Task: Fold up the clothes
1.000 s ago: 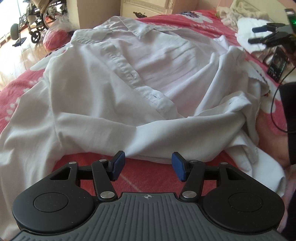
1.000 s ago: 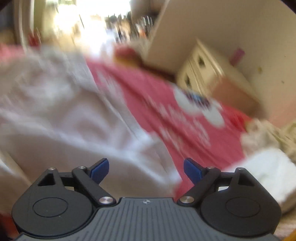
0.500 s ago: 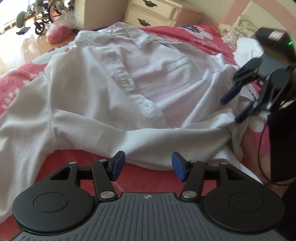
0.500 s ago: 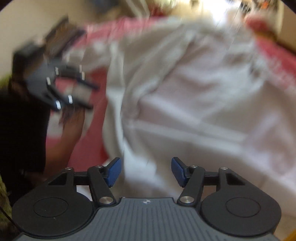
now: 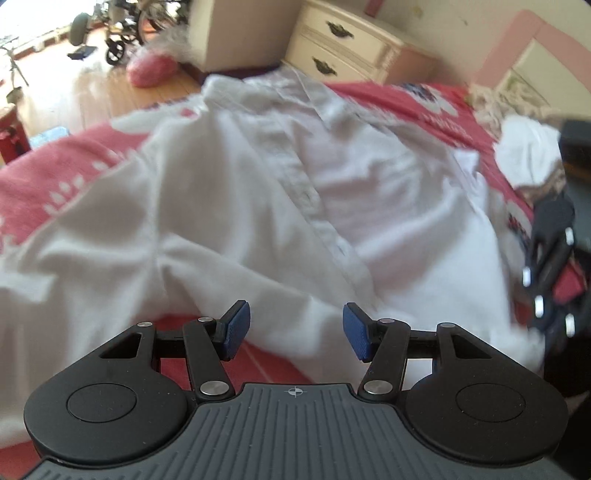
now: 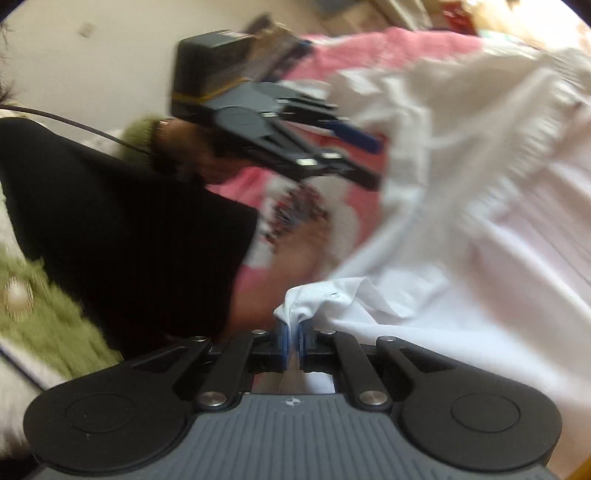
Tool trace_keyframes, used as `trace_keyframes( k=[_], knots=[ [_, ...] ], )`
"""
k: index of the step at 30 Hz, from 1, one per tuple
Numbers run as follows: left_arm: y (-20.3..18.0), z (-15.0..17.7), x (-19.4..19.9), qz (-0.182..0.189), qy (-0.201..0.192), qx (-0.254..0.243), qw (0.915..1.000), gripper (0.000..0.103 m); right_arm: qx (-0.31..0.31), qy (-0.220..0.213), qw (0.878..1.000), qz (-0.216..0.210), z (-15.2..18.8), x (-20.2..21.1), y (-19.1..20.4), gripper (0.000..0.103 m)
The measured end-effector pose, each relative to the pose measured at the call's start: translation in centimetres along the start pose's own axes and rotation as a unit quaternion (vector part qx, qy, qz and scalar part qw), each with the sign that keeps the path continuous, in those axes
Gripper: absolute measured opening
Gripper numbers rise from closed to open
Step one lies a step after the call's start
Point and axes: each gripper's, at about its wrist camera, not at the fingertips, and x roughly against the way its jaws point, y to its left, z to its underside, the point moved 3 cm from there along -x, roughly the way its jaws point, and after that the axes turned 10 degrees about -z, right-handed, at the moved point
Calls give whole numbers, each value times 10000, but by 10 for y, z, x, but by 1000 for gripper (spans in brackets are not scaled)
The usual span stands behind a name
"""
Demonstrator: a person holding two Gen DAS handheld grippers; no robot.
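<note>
A white button-up shirt [image 5: 229, 206] lies spread open on the red patterned bedcover [image 5: 44, 177], collar at the far end. My left gripper [image 5: 293, 328] hovers open over the shirt's near sleeve, with nothing between its blue pads [image 5: 236, 328]. In the right wrist view my right gripper [image 6: 291, 332] is shut on a bunched edge of the shirt [image 6: 480, 221] beside a small button. The left gripper [image 6: 362, 155] shows there too, open, just off the shirt's edge. The right gripper's black linkage [image 5: 546, 258] appears blurred at the shirt's right border.
A cream dresser [image 5: 343, 48] stands beyond the bed. A wheelchair [image 5: 122, 33] and a red bag [image 5: 151, 68] are on the wooden floor. White cloths [image 5: 524, 155] are piled at the right. A person's black sleeve [image 6: 110, 221] and green fuzzy fabric [image 6: 44, 325] fill the left.
My right gripper swung down to the shirt's right edge and went from open to shut on the fabric. The left gripper stayed open and shifted a little over the sleeve.
</note>
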Motion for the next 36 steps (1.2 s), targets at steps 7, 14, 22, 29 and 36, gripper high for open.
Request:
trace_keyframes(
  k=[7,14,22,29,36],
  knots=[
    [4,-10,1,139,-88,263,9995,56,-436,307,9986,66,-2,-39,-18,29],
    [-41,2,-31,462,385,-221,9979,56,-715,-61,9974,23,10,-16,-14,44],
    [-55,27,-39,-253,713,-1033,9918,56,-1650,-2308,9204,2690,53,156,-48,76],
    [-42,15,-26,-186,547,-638,9963,56,-2872,-2976,8361,3605,122,209,-89,91],
    [-49,10,-35,-228,632,-691,9953,56,-3658,-3152,7856,3869,170,230,-123,31]
  ],
)
